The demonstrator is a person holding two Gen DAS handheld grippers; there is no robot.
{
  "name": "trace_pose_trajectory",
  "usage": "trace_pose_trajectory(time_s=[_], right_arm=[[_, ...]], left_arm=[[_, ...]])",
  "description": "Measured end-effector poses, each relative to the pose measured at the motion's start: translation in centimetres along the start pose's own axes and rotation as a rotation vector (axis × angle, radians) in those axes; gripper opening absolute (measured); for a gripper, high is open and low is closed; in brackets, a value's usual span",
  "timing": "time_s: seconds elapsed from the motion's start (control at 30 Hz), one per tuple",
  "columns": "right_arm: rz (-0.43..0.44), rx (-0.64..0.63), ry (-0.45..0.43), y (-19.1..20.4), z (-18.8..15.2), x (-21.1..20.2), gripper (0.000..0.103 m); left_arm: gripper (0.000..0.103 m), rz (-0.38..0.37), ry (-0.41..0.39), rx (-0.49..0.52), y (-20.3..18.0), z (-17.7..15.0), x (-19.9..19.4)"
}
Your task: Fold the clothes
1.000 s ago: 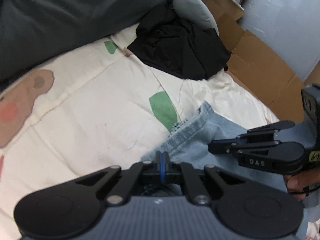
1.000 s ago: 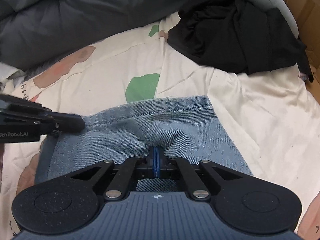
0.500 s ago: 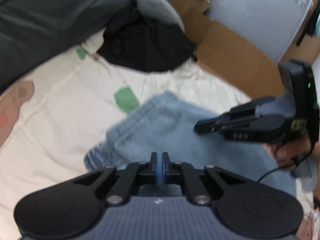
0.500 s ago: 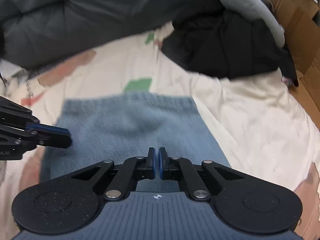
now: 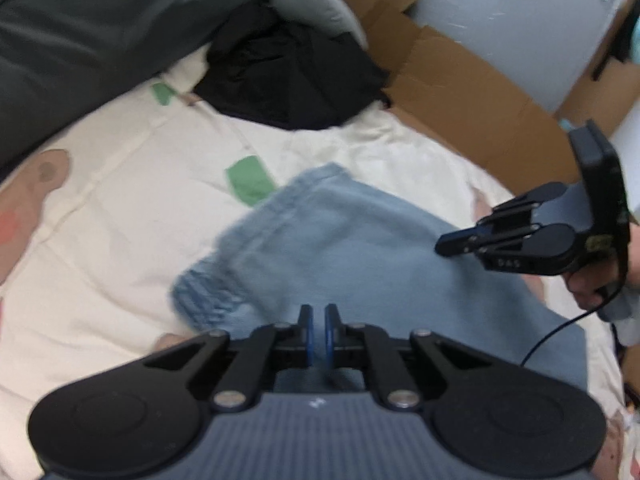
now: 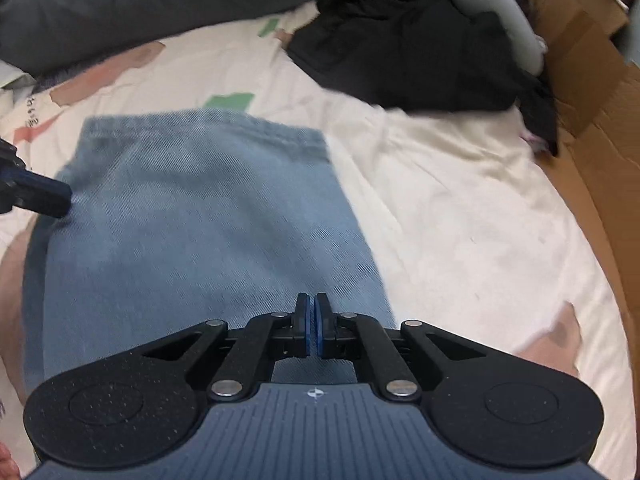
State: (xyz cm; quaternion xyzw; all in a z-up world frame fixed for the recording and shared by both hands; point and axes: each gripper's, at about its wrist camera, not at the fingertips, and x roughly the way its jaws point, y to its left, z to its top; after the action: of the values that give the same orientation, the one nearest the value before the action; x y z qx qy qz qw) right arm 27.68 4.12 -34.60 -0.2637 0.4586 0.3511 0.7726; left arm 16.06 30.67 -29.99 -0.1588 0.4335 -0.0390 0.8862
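Light blue jeans (image 5: 340, 248) lie folded flat on the cream bedsheet (image 5: 120, 220), hem end toward the far side. My left gripper (image 5: 316, 320) hovers over the near left part of the denim, its blue pads a thin slit apart with nothing between them. My right gripper (image 5: 440, 246), held by a hand, hangs above the jeans' right edge. In the right wrist view the jeans (image 6: 192, 220) fill the left half, and the right gripper (image 6: 311, 312) is shut and empty over their near right edge. The left gripper (image 6: 60, 200) pokes in over their left edge.
A crumpled black garment (image 5: 288, 72) lies at the far side of the bed, under a grey pillow (image 5: 308, 0). A dark grey duvet (image 5: 100, 28) is bunched along the back left. Flattened cardboard (image 5: 460, 92) runs along the bed's right side.
Both grippers have let go of the jeans' hem and drawn back toward me. The denim now lies spread flat instead of bunched at the fingertips.
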Motion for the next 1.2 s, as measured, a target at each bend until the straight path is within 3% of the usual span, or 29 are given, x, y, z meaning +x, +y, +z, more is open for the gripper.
trace_pose_trajectory(time_s=[0.33, 0.47, 0.6, 0.73, 1.03, 1.2], right_arm=[[-0.060, 0.105, 0.097, -2.4, -6.6, -3.2, 0.011], [-0.071, 0.175, 0.133, -3.1, -9.7, -4.4, 0.034], [-0.062, 0.207, 0.191, -3.6, -13.2, -5.7, 0.034], [-0.077, 0.221, 0.236, -4.1, -16.7, -7.2, 0.034], [-0.094, 0.325, 0.209, -4.6, -21.3, -11.0, 0.034], [-0.094, 0.420, 0.156, -3.5, -22.2, -11.5, 0.034]], left_arm=[[0.002, -0.020, 0.038, 0.035, 0.1, -1.7, 0.8], [0.003, -0.005, 0.048, 0.073, 0.1, -1.8, 0.3], [0.003, 0.026, 0.031, 0.088, -0.7, -1.5, -0.7], [0.003, -0.009, 0.021, 0.072, -1.7, -1.4, -1.4], [0.003, -0.116, 0.070, 0.087, -4.6, -2.6, 0.3], [0.004, -0.073, 0.158, 0.142, -5.3, -4.6, 1.5]])
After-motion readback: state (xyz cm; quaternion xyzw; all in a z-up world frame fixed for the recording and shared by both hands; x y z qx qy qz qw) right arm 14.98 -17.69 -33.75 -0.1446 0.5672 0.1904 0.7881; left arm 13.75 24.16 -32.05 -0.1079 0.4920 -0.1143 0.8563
